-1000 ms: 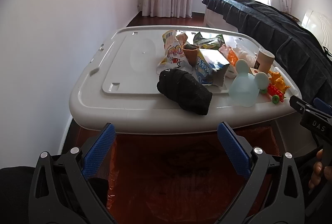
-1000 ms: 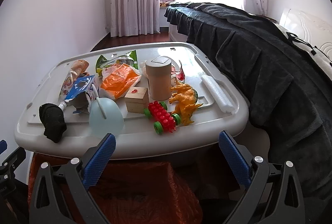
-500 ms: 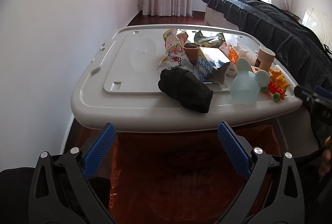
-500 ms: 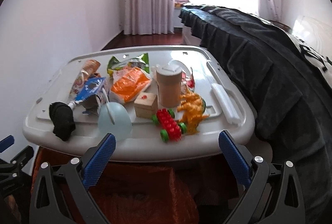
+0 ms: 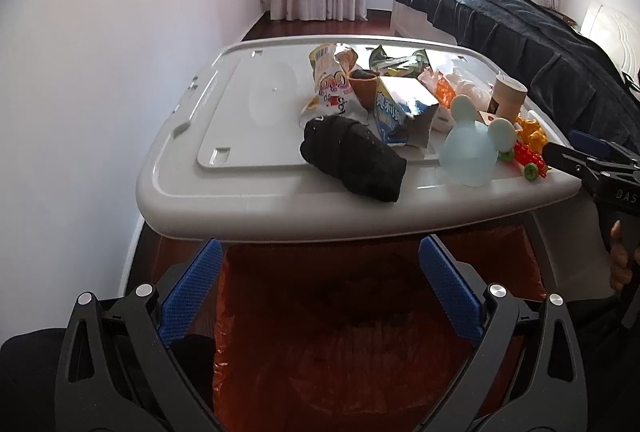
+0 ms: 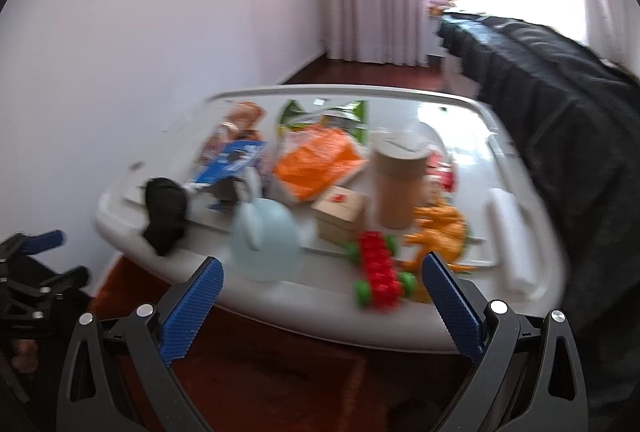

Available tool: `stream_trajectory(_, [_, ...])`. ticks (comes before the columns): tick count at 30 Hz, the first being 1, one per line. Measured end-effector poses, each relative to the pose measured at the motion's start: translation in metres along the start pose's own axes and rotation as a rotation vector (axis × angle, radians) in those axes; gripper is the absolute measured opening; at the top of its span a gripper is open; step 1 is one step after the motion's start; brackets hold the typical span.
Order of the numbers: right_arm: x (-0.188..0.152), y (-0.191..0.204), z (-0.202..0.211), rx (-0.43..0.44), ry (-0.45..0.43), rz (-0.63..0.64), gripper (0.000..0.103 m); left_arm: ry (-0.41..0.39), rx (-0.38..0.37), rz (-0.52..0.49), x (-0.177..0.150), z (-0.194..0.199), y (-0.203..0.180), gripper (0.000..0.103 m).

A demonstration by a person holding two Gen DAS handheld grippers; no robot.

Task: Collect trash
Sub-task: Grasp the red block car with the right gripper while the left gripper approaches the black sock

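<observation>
On the grey lid (image 5: 240,192), wrappers (image 5: 334,88) are left uncollected, while left gripper (image 5: 320,292) and right gripper (image 6: 322,306) are held spread and unladen.

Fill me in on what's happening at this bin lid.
A person holds a hand-held gripper in each hand before a grey lid cluttered with wrappers, toys and a black sock. The left hand-held gripper and the right hand-held gripper are both open and empty, short of the near edge. An orange bag waits below the lid. Nothing has been picked up yet. The right view is blurred.
</observation>
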State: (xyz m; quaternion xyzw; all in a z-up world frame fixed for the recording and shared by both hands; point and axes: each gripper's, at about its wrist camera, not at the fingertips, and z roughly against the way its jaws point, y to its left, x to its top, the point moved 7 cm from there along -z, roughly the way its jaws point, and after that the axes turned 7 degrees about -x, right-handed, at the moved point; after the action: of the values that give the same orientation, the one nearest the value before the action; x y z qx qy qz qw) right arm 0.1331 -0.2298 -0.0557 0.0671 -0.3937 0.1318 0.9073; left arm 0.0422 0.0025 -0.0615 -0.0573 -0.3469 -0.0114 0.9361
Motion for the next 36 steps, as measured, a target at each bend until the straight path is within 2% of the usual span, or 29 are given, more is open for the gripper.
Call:
stream_trajectory(5, [-0.001,0.002,-0.021,0.026,0.038,-0.002,0.088,-0.008,-0.002,0.014,0.000,0.004,0.004,0.096])
stream_trajectory(14, [-0.008,-0.025,-0.049,-0.027,0.107,-0.044,0.083,-0.008,-0.003,0.011,0.000,0.005,0.004,0.096])
stream_trajectory(18, [-0.018,-0.031,-0.062,-0.047,0.151,-0.043,0.076,-0.008,-0.005,0.008,-0.001,0.005,0.002,0.096])
stream_trajectory(23, [-0.022,-0.034,-0.069,-0.078,0.144,-0.042,0.072,-0.006,0.003,0.003,-0.001,0.003,0.001,0.096])
stream_trajectory(25, [-0.025,-0.033,-0.071,-0.120,0.135,-0.017,0.066,-0.004,0.005,0.001,-0.002,0.002,0.001,0.096])
stream_trajectory(27, [-0.028,-0.035,-0.071,-0.082,0.121,-0.068,0.048,-0.004,0.009,-0.002,-0.002,0.002,0.000,0.096])
stream_trajectory(29, [-0.029,-0.041,-0.070,-0.133,0.102,-0.090,0.040,-0.006,0.017,-0.011,-0.003,0.001,-0.002,0.096])
stream_trajectory(36, [-0.031,-0.037,-0.064,-0.176,0.093,-0.108,0.039,-0.009,0.028,-0.030,-0.007,-0.005,-0.005,0.096])
